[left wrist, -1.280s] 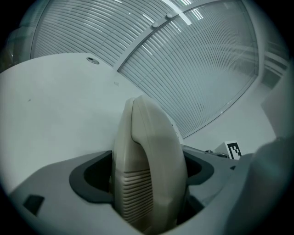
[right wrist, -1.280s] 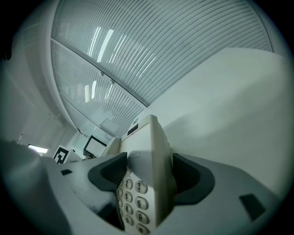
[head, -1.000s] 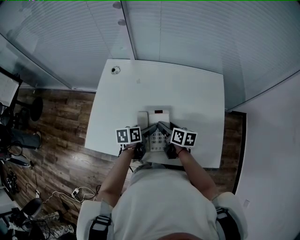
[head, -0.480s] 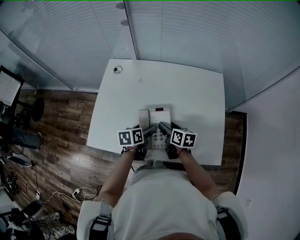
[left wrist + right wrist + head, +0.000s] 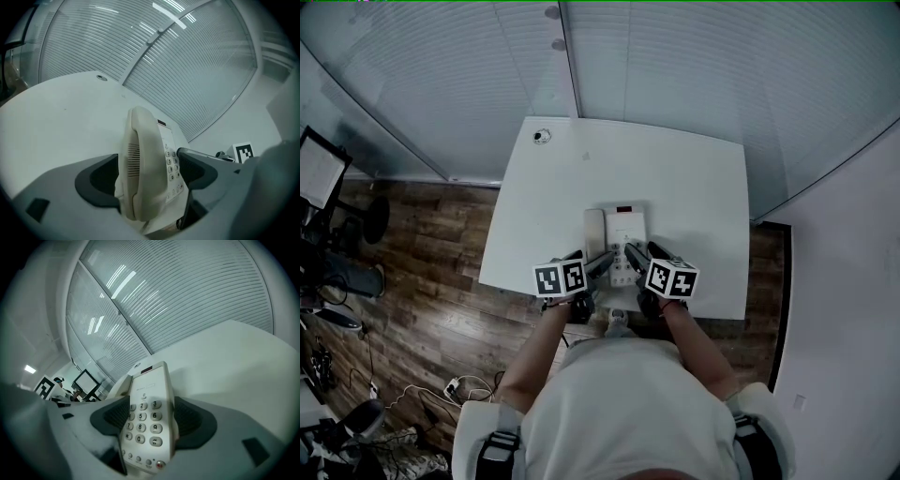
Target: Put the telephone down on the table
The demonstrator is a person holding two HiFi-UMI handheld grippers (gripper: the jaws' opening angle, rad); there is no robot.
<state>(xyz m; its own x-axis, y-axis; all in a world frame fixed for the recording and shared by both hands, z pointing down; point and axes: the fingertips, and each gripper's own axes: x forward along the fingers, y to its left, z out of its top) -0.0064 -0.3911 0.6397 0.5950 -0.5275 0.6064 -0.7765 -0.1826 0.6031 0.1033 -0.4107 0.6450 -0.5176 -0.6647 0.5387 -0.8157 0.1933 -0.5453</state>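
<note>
A cream desk telephone (image 5: 617, 234) with its handset on the left side lies lengthwise over the near middle of the white table (image 5: 684, 178). My left gripper (image 5: 600, 264) is shut on its near end across the handset (image 5: 139, 164), with one pad on either side. My right gripper (image 5: 637, 256) is shut on the keypad side (image 5: 147, 420) of the same near end. In the left gripper view the telephone is tilted on its edge between the pads. Whether its base touches the table I cannot tell.
A round cable grommet (image 5: 542, 136) sits at the table's far left corner. Glass walls with blinds (image 5: 675, 56) close off the far side. Wooden floor (image 5: 422, 272) and a monitor (image 5: 319, 169) lie to the left. The table's front edge (image 5: 581, 298) runs just under the grippers.
The telephone now reaches further out over the table, and more of it shows beyond the grippers. Both marker cubes sit slightly nearer the front edge. Both grips are unchanged.
</note>
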